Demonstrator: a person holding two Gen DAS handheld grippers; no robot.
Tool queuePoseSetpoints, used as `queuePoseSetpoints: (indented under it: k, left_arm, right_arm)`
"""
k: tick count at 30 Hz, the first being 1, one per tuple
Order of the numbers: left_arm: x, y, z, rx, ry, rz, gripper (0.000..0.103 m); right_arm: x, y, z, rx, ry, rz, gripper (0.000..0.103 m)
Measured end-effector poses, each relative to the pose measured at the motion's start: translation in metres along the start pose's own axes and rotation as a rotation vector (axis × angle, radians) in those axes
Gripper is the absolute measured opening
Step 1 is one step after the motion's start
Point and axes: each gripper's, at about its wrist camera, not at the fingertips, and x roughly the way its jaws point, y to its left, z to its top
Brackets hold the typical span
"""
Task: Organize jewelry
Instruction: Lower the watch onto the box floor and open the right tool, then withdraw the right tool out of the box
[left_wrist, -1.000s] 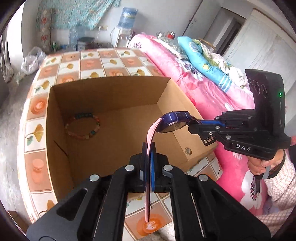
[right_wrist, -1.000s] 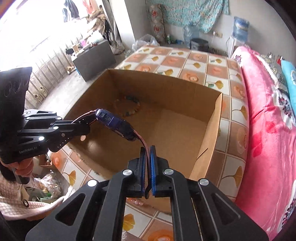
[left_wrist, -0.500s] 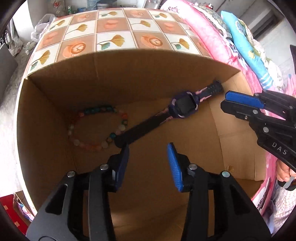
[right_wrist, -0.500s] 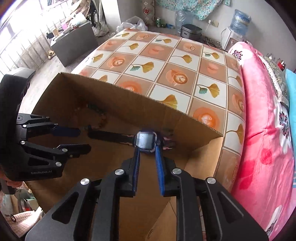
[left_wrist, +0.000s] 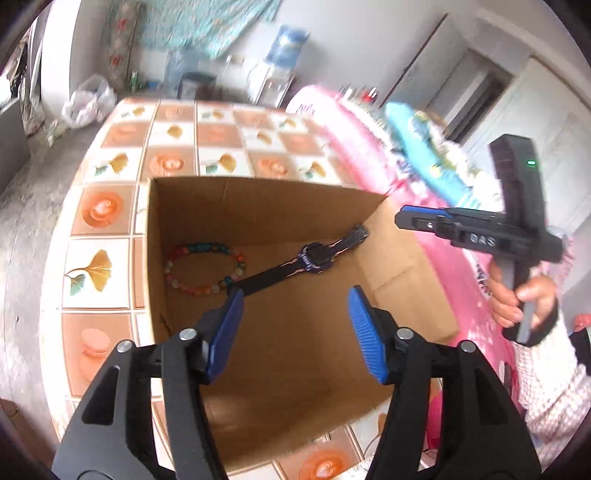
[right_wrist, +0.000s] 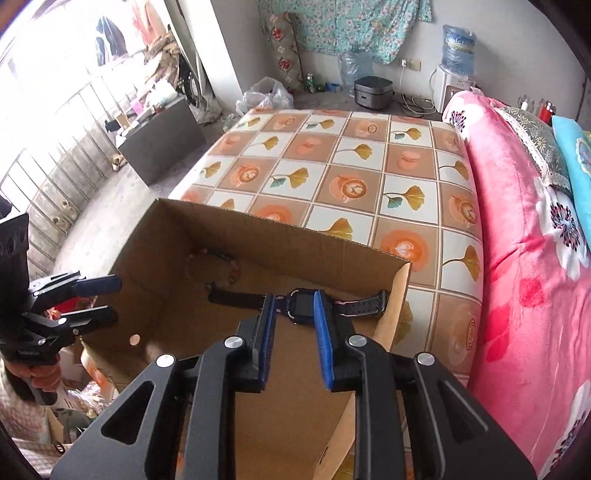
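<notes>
Your left claw (left_wrist: 295, 332) and right claw (right_wrist: 295, 339) hang over the cardboard box (left_wrist: 258, 206), jaws opening, nothing gripped; beyond them the watch (left_wrist: 314, 256) lies flat on its floor, touching the bead bracelet (left_wrist: 203, 267).

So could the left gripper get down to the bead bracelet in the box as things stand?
Probably yes. The left gripper hangs over the open-topped cardboard box, jaws opening and empty. The bead bracelet lies uncovered on the floor; only the watch strap end touches it.

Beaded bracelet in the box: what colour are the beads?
Mixed colours: the beaded bracelet has teal, red, orange and pale beads, clearest in the left wrist view.
</notes>
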Motion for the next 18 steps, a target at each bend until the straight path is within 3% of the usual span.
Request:
queuePoseSetpoints:
  k: [5,9,13,16,18]
  left_arm:
    - [-0.05,-0.003,-0.045,0.015,-0.11,-0.072,0.071]
    - [-0.064,-0.001,-0.08,-0.011,-0.121,-0.094,0.076]
    - [-0.059,-0.001,-0.104,-0.027,-0.096,-0.075,0.076]
    - [-0.06,-0.005,-0.115,-0.015,-0.099,-0.057,0.076]
    - [-0.065,-0.008,-0.119,0.0,-0.117,-0.059,0.076]
  right_arm:
    - [-0.039,-0.007,-0.02,0.066,-0.105,0.041,0.03]
    - [-0.041,-0.005,-0.026,0.09,-0.087,0.045,0.031]
    - [-0.006,0.016,-0.016,0.039,0.057,0.003,0.031]
    - [0.039,0.039,-0.004,-0.047,0.192,-0.037,0.042]
    - [0.068,0.048,0.001,-0.092,0.259,-0.101,0.042]
